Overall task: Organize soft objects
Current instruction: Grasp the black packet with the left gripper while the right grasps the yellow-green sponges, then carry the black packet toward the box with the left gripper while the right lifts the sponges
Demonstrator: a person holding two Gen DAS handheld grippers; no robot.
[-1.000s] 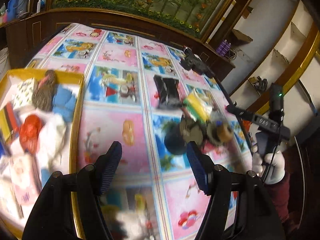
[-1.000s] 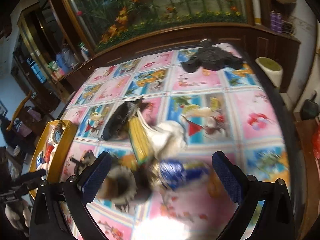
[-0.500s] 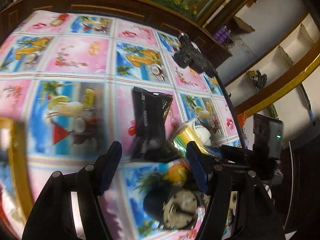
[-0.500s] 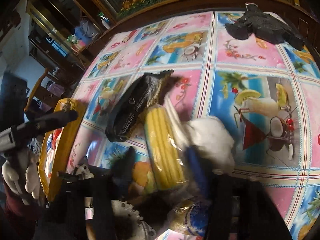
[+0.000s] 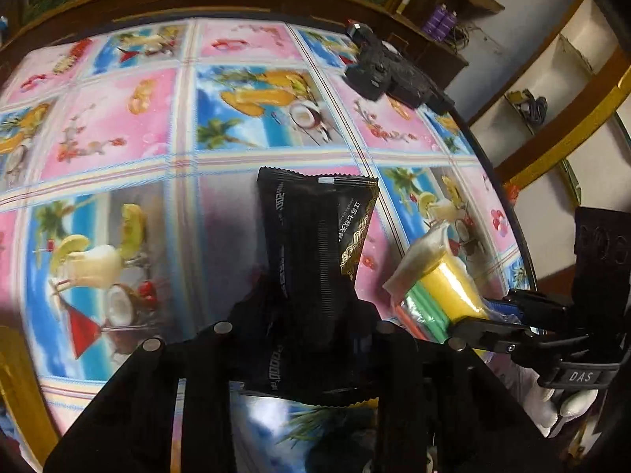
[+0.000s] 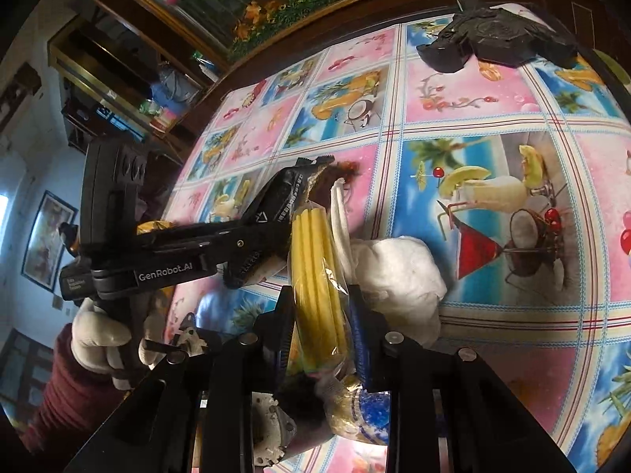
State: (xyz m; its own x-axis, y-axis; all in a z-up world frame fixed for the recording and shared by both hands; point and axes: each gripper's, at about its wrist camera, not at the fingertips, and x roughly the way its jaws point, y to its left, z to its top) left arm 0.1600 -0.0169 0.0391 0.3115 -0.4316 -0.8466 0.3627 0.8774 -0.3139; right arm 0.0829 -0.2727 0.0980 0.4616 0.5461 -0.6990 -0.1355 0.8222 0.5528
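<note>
My left gripper is shut on a black foil packet that lies on the colourful tablecloth; the packet also shows in the right wrist view, held by the left gripper. My right gripper is shut on a clear bag of yellow foam strips, which shows in the left wrist view with the right gripper on it. A white soft lump lies just right of the bag.
A black gripper-like device lies at the table's far edge, also in the left wrist view. A yellow tray rim is at the lower left. Small items, one with blue print, lie under my right gripper.
Both grippers moved forward and closed: the left onto the black packet, the right onto the bag of yellow strips. The yellow tray slid out of the left view.
</note>
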